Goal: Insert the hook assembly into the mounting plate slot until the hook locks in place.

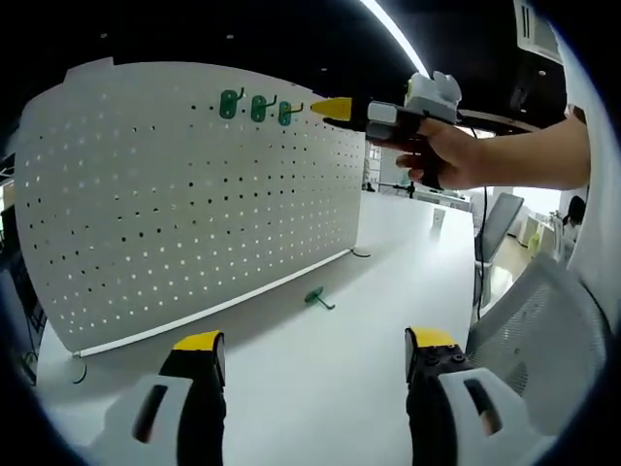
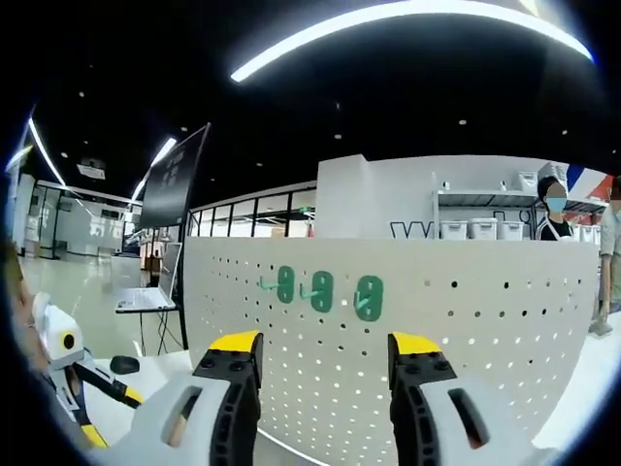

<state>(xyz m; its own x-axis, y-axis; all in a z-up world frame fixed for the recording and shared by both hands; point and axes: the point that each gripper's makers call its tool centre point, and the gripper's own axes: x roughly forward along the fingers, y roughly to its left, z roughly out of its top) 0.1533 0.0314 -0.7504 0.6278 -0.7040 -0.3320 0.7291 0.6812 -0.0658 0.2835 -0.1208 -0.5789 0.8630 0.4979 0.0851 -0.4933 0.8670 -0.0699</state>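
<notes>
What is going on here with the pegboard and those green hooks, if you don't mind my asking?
A person holds a gripper in each hand at a white pegboard. Three green hooks already hang in a row near its top. The right gripper, jaws open and empty, is up beside them. A fourth green hook lies on the table. The left gripper hangs open above the table.

The left gripper has two black jaws capped with yellow tips, set on pale grey housings with dark oval slots. The right gripper is built alike; in the left gripper view it shows a yellow tip, black body and white-grey top block, gripped by a bare hand.
</notes>
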